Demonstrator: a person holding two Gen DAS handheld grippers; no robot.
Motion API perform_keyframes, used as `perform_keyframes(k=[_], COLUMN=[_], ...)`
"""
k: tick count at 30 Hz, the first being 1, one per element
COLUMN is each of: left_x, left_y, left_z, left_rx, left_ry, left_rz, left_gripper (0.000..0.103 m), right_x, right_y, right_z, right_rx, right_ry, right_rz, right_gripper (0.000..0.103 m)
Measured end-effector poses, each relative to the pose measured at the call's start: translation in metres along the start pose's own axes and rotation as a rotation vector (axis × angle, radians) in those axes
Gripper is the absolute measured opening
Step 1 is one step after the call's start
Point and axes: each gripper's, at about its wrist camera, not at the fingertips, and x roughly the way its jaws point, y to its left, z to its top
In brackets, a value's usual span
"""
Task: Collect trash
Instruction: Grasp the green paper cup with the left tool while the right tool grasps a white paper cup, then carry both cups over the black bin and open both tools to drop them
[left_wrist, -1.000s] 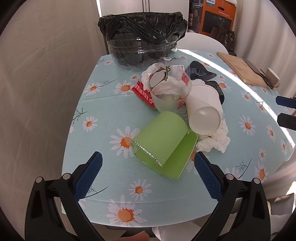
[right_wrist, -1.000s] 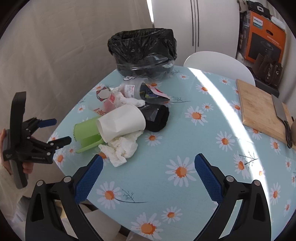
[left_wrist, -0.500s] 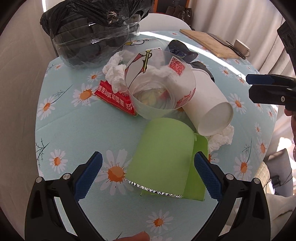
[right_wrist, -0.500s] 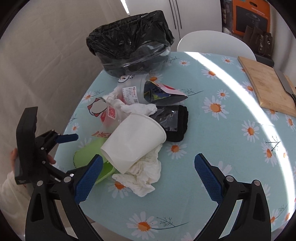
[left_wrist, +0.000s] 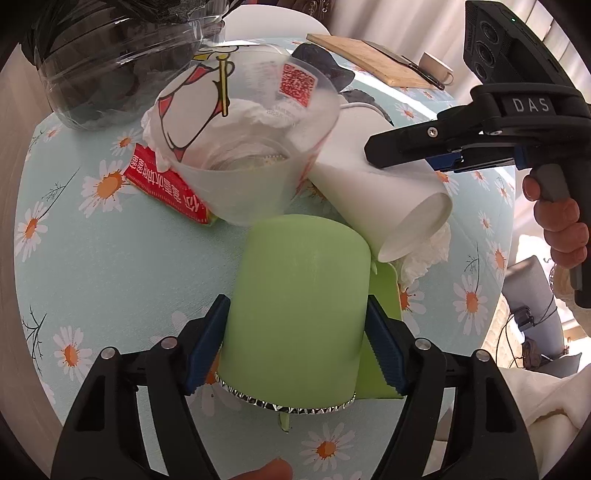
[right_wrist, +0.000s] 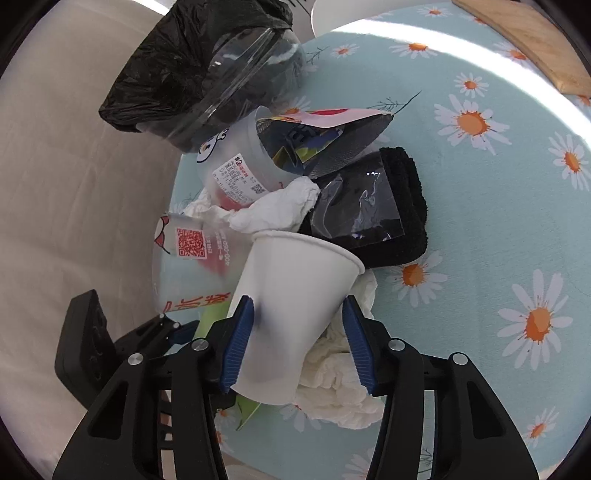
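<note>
Both grippers lower and nearer than before, left gripper (left_wrist: 295, 347) jaws closing around the green cup (left_wrist: 299, 310), right gripper (right_wrist: 295, 343) closing around the white paper cup (right_wrist: 295, 295), both lying on the daisy tablecloth (left_wrist: 110, 266), clear printed cup (left_wrist: 243, 147), crumpled tissue (right_wrist: 332, 391) crowding close, black-lined bin (right_wrist: 199, 74) behind.

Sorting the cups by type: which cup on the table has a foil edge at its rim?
The green cup, lying on its side between the left gripper's closing jaws. The white paper cup and the printed clear cup show none.
</note>
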Motion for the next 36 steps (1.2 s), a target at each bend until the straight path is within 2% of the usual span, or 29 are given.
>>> perform_keyframes(k=[3, 12, 17, 21, 25, 28, 36], left_x=[-0.005, -0.042, -0.065, -0.080, -0.090, -0.100, -0.126], left_y=[0.005, 0.021, 0.033, 0.038, 0.040, 0.039, 0.024], left_z=[-0.003, -0.017, -0.023, -0.027, -0.030, -0.028, 0.003], left_rx=[-0.020, -0.037, -0.044, -0.063, -0.089, -0.122, -0.170], left_ry=[-0.004, -0.049, -0.070, -0.091, -0.096, -0.120, -0.158], left_rz=[-0.037, 0.011, 0.051, 0.052, 0.097, 0.118, 0.218], left_gripper=[0.071, 0.069, 0.068, 0.068, 0.068, 0.068, 0.068], right_x=[0.000, -0.028, -0.046, -0.059, -0.075, -0.082, -0.100], right_y=[-0.003, -0.004, 0.002, 0.014, 0.020, 0.022, 0.020], right_z=[-0.001, -0.005, 0.000, 0.007, 0.007, 0.018, 0.057], right_rx=[0.011, 0.010, -0.031, -0.076, -0.133, -0.174, -0.254], right_ry=[0.013, -0.051, -0.099, -0.125, -0.130, -0.137, -0.140], right_rz=[0.027, 0.046, 0.038, 0.020, 0.022, 0.023, 0.098], right_gripper=[0.041, 0.040, 0.039, 0.039, 0.039, 0.039, 0.039])
